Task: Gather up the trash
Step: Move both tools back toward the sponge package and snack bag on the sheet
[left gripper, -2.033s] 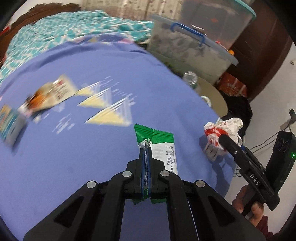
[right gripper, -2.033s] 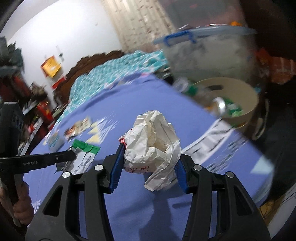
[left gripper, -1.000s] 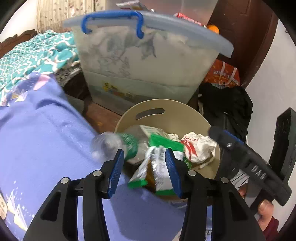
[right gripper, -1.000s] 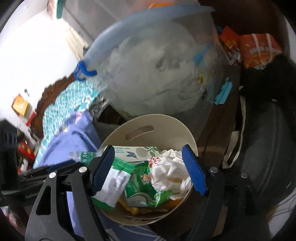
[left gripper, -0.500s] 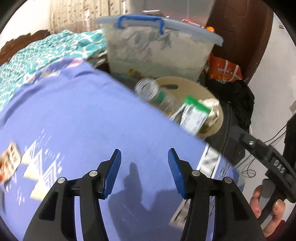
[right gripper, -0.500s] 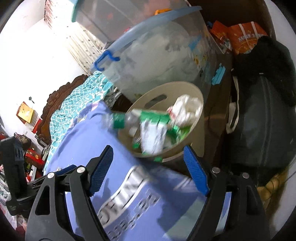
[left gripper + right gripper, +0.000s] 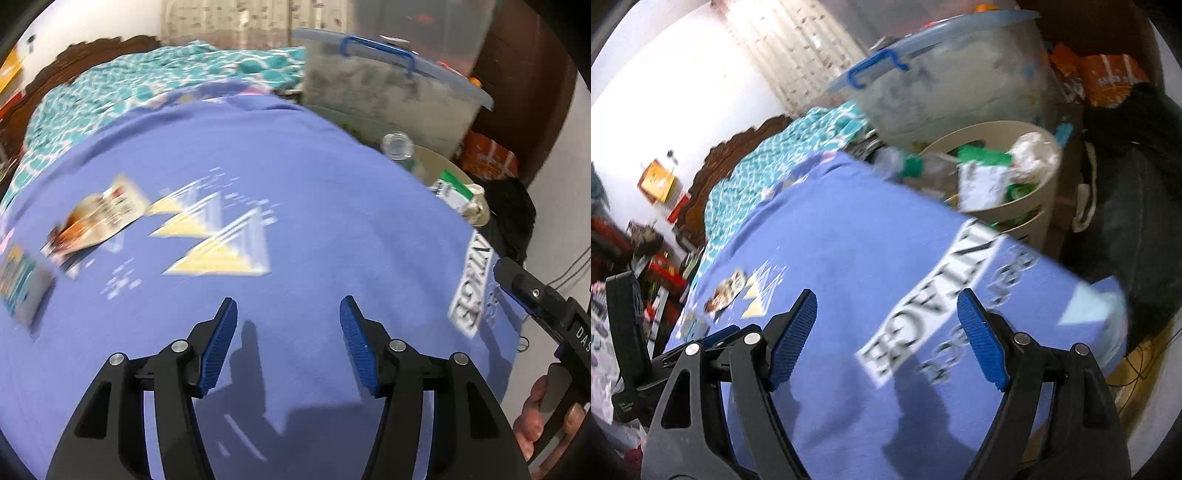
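Observation:
My left gripper [image 7: 288, 306] is open and empty above the purple cloth [image 7: 314, 206]. My right gripper [image 7: 886, 299] is open and empty above the same cloth [image 7: 849, 236]; it also shows at the right edge of the left wrist view [image 7: 543, 306]. The beige trash bin [image 7: 1038, 206] stands past the cloth's far edge and holds a green wrapper [image 7: 982, 173], a clear bottle [image 7: 912, 162] and crumpled white paper [image 7: 1034, 147]. An orange-and-white wrapper [image 7: 96, 218] and a blue-and-yellow packet [image 7: 18, 284] lie on the cloth at the left.
A large clear storage box [image 7: 384, 96] with a blue handle stands behind the bin [image 7: 432, 158]. A teal patterned blanket [image 7: 147, 88] lies beyond the cloth. A black bag [image 7: 1137, 206] and an orange bag [image 7: 1108, 81] sit to the right.
Both grippers let go of their trash into the bin, then drew back from it over the purple cloth. The wrappers on the left have come back into the left wrist view.

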### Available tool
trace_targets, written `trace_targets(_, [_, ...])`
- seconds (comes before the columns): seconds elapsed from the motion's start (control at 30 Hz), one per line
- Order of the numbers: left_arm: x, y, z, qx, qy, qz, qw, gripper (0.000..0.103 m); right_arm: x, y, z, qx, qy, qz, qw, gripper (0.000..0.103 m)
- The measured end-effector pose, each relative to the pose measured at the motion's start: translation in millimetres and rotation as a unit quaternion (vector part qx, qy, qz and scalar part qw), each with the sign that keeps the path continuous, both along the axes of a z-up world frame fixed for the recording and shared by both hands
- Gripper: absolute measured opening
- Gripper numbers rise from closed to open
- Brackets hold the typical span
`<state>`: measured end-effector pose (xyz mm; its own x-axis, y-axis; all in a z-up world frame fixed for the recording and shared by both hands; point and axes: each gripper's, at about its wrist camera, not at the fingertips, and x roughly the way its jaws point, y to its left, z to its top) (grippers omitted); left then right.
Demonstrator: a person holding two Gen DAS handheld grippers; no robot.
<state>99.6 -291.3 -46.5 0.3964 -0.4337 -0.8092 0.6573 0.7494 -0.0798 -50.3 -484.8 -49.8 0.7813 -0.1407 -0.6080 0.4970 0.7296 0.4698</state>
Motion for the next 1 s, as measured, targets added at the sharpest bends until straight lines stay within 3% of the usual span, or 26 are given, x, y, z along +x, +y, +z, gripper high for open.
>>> trace_targets(0.13, [12.5, 50.2, -1.0, -0.009, 0.009, 0.039, 0.9992, 0.056, 18.1, 28.4, 0.7, -0.009, 0.01, 0.036, 0.999, 0.079])
trace_targets(0.23, [29.5, 104.0, 5.3, -0.028, 0.017, 0.093, 0.9951, 0.061, 34.8, 51.6, 1.1, -0.019, 0.019, 0.066, 0.997, 0.08])
trace_targets(0.33, [47.6, 149.8, 12.4, -0.043, 0.012, 0.152, 0.9874, 0.064, 52.0, 74.9, 1.0, -0.035, 0.031, 0.099, 0.994, 0.081])
trace_targets(0.53, [89.4, 231.6, 15.4, -0.048, 0.02, 0.276, 0.9599, 0.068, 86.3, 118.5, -6.0, -0.067, 0.061, 0.155, 0.984, 0.083])
trace_targets(0.67, [106.8, 251.2, 16.5, -0.04, 0.018, 0.313, 0.9488, 0.073, 107.9, 137.2, -12.4, -0.085, 0.081, 0.181, 0.976, 0.084])
trace_targets(0.8, [121.2, 256.0, 15.7, -0.03, 0.014, 0.329, 0.9439, 0.079, 122.4, 142.6, -18.1, -0.09, 0.101, 0.197, 0.971, 0.088])
trace_targets(0.93, [140.7, 255.3, 16.4, -0.031, 0.021, 0.342, 0.9389, 0.094, 125.6, 144.3, -18.5, -0.093, 0.102, 0.204, 0.969, 0.094])
trace_targets(1.0, [151.6, 253.4, 16.3, -0.034, 0.026, 0.35, 0.9359, 0.094, 126.1, 145.8, -18.8, -0.096, 0.104, 0.205, 0.969, 0.094])
